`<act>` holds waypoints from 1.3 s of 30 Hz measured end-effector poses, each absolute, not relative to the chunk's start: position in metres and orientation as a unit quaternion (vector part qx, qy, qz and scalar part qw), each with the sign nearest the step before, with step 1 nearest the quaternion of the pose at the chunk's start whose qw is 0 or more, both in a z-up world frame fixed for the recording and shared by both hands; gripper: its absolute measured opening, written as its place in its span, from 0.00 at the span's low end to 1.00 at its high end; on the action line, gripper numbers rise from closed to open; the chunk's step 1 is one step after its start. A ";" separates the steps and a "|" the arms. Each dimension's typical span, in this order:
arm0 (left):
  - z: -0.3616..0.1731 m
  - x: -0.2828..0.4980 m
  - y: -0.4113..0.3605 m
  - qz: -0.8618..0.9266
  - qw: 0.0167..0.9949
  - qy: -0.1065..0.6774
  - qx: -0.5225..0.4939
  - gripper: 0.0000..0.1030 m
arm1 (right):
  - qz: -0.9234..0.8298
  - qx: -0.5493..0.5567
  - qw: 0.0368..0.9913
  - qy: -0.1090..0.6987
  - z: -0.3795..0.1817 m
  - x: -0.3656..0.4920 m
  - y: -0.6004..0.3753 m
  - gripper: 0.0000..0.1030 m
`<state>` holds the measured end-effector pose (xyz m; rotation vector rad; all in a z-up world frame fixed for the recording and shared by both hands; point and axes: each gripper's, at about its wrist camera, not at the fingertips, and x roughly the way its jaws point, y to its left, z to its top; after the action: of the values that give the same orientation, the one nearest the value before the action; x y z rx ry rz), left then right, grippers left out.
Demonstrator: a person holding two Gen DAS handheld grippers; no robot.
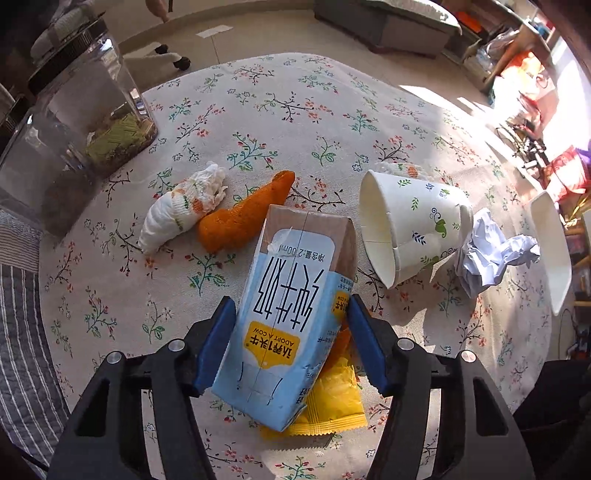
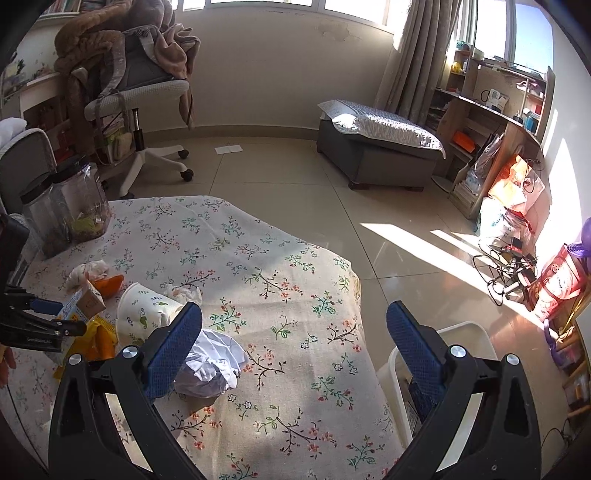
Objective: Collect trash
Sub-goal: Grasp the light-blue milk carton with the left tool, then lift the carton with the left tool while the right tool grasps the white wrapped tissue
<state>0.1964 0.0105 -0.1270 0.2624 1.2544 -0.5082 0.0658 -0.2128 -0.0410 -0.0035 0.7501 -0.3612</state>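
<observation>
Surface (image 2: 280, 258) under a floral cloth (image 1: 295, 110). Two clear jars (image 1: 74, 122) with dark lids at its far left corner, side by side; greenish and brown bits in the bottom (contents unclear). Office chair (image 2: 147, 96) on castors behind, piled with brown blankets (image 2: 110, 33). Grey ottoman (image 2: 376, 155) with a quilted cover by the curtain (image 2: 417, 48). Wooden shelves (image 2: 491, 110) on the right, crammed. Bags (image 2: 509, 192) and tangled cables (image 2: 506, 266) on the tiled floor (image 2: 295, 173) in sunlight. Paper sheet (image 2: 229, 149) on the floor near the chair.
</observation>
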 end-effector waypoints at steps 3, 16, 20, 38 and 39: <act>-0.103 0.180 0.031 -0.211 0.795 0.562 0.092 0.59 | -0.150 -0.005 0.916 0.373 -0.045 0.069 -0.203 0.93; 0.000 0.121 0.110 -0.007 0.904 0.411 -0.117 0.60 | 0.110 -0.010 0.877 0.468 -0.077 0.198 -0.074 0.93; 0.007 0.125 0.135 -0.004 0.901 0.402 -0.166 0.60 | 0.168 -0.121 0.859 0.469 -0.103 0.236 -0.016 0.90; -0.010 0.125 0.182 0.055 0.888 0.404 -0.213 0.60 | 0.173 -0.199 0.819 0.510 -0.153 0.277 0.028 0.45; -0.012 0.125 0.183 0.060 0.887 0.404 -0.216 0.60 | 0.170 -0.189 0.825 0.504 -0.145 0.274 0.026 0.45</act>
<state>0.1254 0.1833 -0.0119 -0.4484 0.8400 0.1253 0.2745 0.0261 -0.1452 -0.4019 1.0721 0.3618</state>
